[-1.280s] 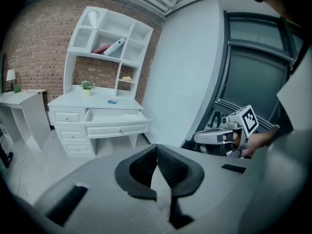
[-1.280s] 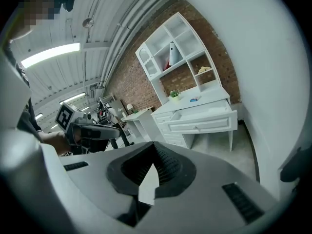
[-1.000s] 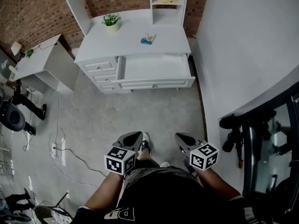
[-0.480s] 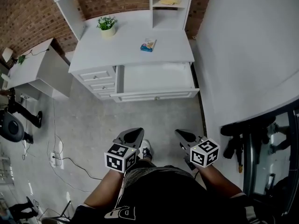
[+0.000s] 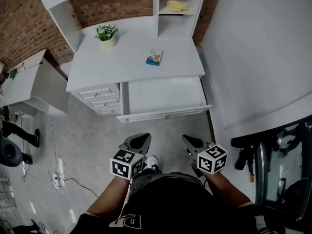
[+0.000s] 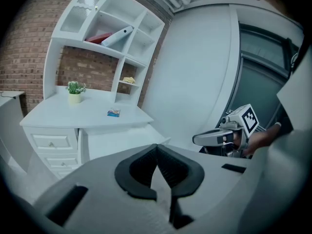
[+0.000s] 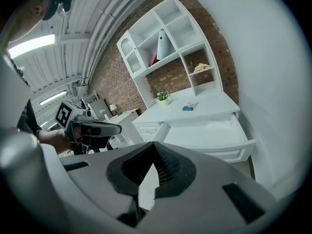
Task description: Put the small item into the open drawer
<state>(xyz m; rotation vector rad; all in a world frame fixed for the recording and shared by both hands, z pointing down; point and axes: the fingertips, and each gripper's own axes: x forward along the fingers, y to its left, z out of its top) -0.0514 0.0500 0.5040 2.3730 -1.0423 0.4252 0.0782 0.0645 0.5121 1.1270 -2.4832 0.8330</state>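
The small item (image 5: 154, 57), a blue and orange packet, lies on the white desk top (image 5: 122, 62); it also shows in the left gripper view (image 6: 113, 113) and the right gripper view (image 7: 190, 107). Below it the wide drawer (image 5: 163, 95) stands pulled out, and its inside looks bare. My left gripper (image 5: 140, 140) and right gripper (image 5: 189, 141) hang side by side over the floor, well short of the drawer front (image 5: 165, 114). Both are shut with nothing between the jaws. Each gripper also shows in the other's view: the right gripper (image 6: 197, 139) and the left gripper (image 7: 117, 128).
A potted plant (image 5: 106, 34) stands on the desk's back left, and a yellow thing (image 5: 175, 5) lies in the hutch shelf. Three small shut drawers (image 5: 100, 99) sit left of the open one. A white side table (image 5: 24, 82) and floor cables (image 5: 58, 165) are at left, a white wall (image 5: 253, 57) at right.
The desk and open drawer have come nearer and lower in the head view as the person walks toward them. Both grippers keep their pose, shut and empty.
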